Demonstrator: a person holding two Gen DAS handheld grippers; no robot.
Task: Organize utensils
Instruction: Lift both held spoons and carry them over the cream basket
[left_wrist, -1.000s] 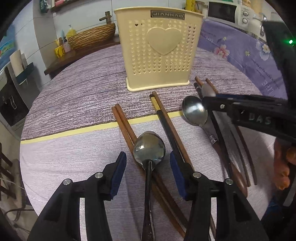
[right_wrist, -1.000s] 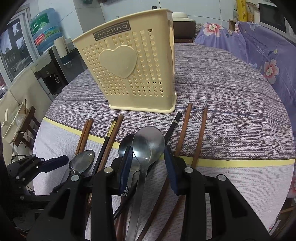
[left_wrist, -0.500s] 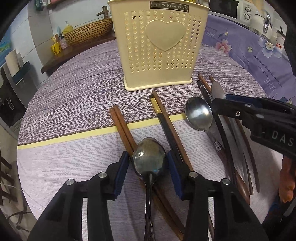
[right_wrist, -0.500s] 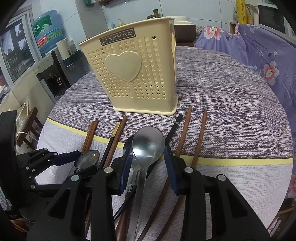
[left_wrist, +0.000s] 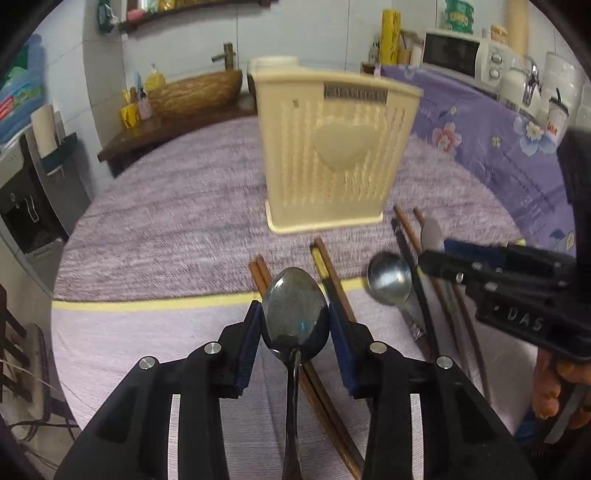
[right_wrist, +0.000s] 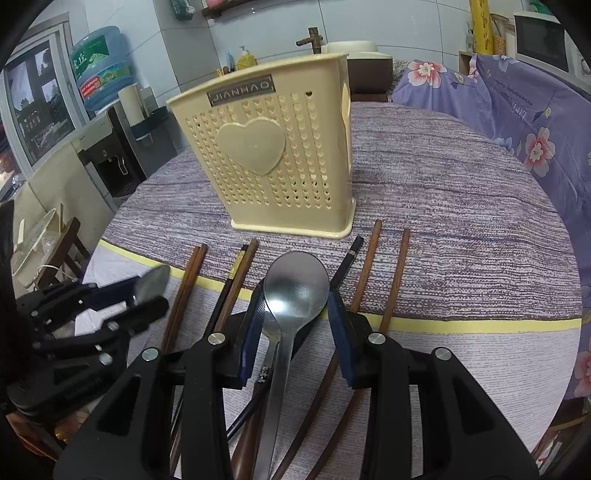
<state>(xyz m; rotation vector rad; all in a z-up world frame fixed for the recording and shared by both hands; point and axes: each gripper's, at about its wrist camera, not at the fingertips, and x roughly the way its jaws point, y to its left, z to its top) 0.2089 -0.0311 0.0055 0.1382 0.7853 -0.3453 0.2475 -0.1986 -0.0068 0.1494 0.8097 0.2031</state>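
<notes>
A cream perforated utensil holder (left_wrist: 332, 155) (right_wrist: 280, 158) with a heart stands on the round table. My left gripper (left_wrist: 295, 325) is shut on a steel spoon (left_wrist: 295, 306) by its bowl and holds it lifted above the cloth. My right gripper (right_wrist: 295, 317) is shut on a larger steel spoon (right_wrist: 295, 284), held above the table. Another spoon (left_wrist: 389, 278) lies on the cloth, partly hidden under the right gripper. Pairs of wooden chopsticks (right_wrist: 188, 284) (right_wrist: 395, 273) and a dark pair (right_wrist: 236, 277) lie in front of the holder.
The table (right_wrist: 461, 221) has a purple striped cloth with a yellow line. A purple floral cover (right_wrist: 517, 110) lies to the right. A wicker basket (left_wrist: 195, 92), a microwave (left_wrist: 458, 51) and a water dispenser (right_wrist: 107, 155) stand beyond the table's edge.
My left gripper closed on the spoon and lifted it off the cloth. The right gripper kept its spoon and rose a little.
</notes>
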